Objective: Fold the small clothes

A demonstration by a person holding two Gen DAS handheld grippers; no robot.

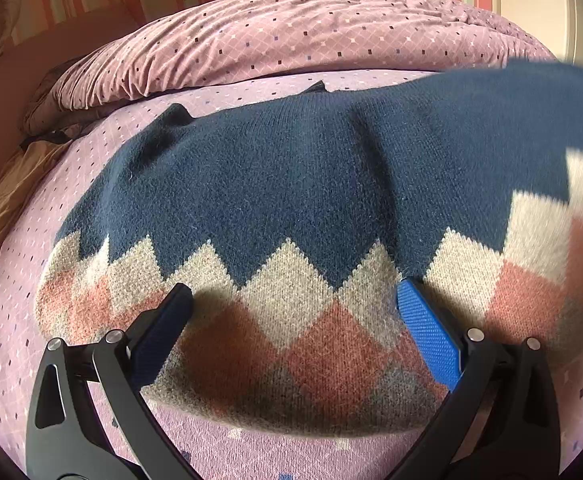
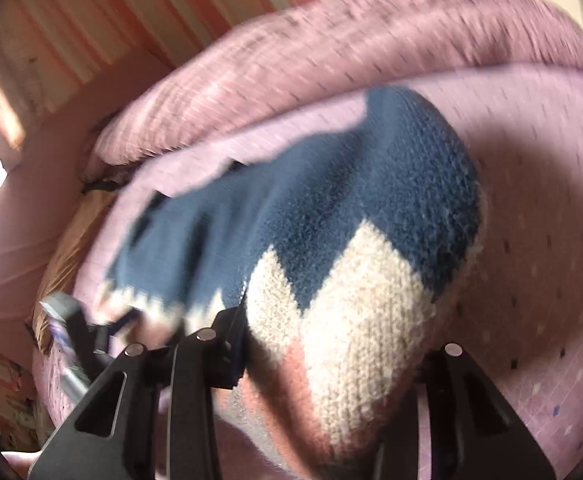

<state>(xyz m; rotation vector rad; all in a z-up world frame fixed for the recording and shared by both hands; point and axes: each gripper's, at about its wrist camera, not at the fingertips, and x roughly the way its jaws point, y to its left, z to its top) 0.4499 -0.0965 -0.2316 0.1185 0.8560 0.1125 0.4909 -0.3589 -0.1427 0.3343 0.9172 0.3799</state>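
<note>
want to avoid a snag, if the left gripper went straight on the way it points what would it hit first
Most likely the sweater: the left gripper stands open over its diamond-patterned hem, with the bed beneath.

daylight, bright | right view motion-blurred | left sharp | fisheye edges

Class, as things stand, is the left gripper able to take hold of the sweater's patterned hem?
Probably yes: the left gripper is open, its fingers straddling the sweater at the hem, with nothing between.
</note>
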